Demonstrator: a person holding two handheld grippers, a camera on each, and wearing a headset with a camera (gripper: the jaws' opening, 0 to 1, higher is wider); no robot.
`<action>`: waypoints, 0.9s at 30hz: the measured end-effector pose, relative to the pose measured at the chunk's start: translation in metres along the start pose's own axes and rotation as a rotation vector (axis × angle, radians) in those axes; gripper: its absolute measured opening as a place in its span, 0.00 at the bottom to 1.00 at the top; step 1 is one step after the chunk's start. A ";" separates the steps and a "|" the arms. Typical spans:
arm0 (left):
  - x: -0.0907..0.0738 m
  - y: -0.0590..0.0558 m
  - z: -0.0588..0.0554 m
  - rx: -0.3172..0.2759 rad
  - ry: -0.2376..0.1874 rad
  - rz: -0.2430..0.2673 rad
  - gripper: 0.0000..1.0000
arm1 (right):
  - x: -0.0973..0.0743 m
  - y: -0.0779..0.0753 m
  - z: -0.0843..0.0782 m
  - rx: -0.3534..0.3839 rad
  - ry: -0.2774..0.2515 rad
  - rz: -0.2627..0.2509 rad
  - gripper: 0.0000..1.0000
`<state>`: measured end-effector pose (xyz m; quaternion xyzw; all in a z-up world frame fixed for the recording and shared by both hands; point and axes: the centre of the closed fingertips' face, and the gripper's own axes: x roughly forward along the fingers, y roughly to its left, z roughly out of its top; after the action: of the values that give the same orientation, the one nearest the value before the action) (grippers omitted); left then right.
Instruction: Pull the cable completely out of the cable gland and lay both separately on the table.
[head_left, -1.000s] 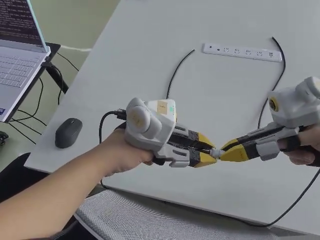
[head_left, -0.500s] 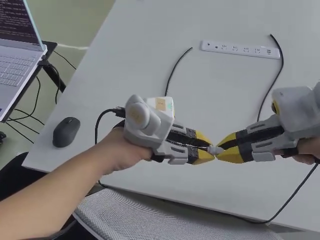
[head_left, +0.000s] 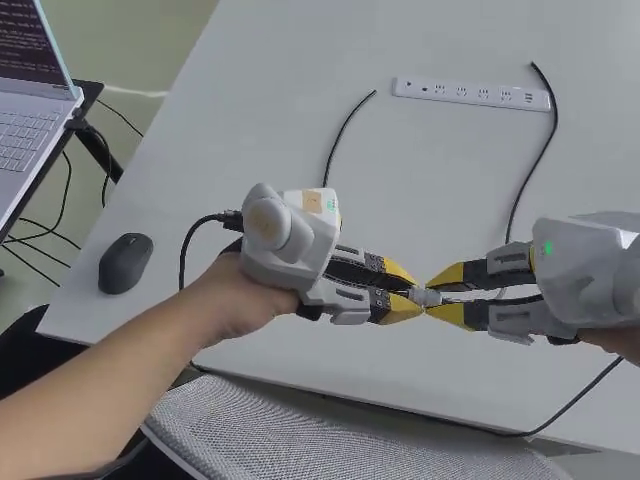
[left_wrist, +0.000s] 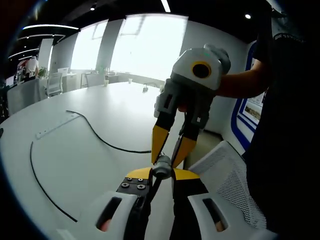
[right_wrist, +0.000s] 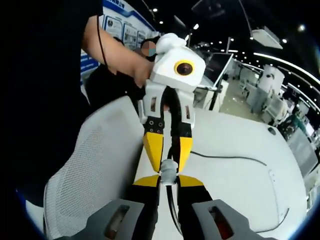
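A small grey cable gland (head_left: 425, 297) hangs in the air over the white table's (head_left: 280, 120) near edge, with both grippers meeting tip to tip on it. My left gripper (head_left: 408, 301) comes in from the left, shut on the gland (left_wrist: 161, 167). From the right, my right gripper (head_left: 440, 294) stands rolled on its side, its yellow jaws converging on the black cable (left_wrist: 176, 142) right at the gland's end. In the right gripper view the gland (right_wrist: 169, 171) sits at my right gripper's (right_wrist: 169, 181) tips and the cable (right_wrist: 170, 210) runs back between its jaws.
A white power strip (head_left: 472, 95) lies at the table's far side, with a thin black cord (head_left: 345, 130) to its left and another (head_left: 530, 160) to its right. A dark mouse (head_left: 125, 262) lies near the left edge. A laptop (head_left: 25, 100) stands beyond it; a mesh chair (head_left: 300, 440) is below.
My right gripper has rolled about a quarter turn and dropped a little lower. Both grippers stay tip to tip on the gland. The head camera has shifted.
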<state>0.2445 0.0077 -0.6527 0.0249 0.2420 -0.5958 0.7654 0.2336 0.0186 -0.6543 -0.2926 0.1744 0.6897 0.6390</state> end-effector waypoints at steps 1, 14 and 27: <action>0.000 0.000 -0.001 -0.004 0.002 0.001 0.15 | 0.001 0.000 -0.001 -0.008 0.006 -0.007 0.07; -0.001 -0.001 0.004 0.012 -0.003 0.009 0.15 | -0.006 -0.011 -0.002 0.059 -0.018 -0.056 0.11; -0.005 0.003 0.008 0.029 -0.021 0.031 0.15 | -0.033 -0.022 -0.001 0.227 -0.060 -0.232 0.20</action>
<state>0.2494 0.0105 -0.6449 0.0334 0.2251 -0.5876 0.7765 0.2557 -0.0051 -0.6311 -0.2160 0.1970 0.5957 0.7481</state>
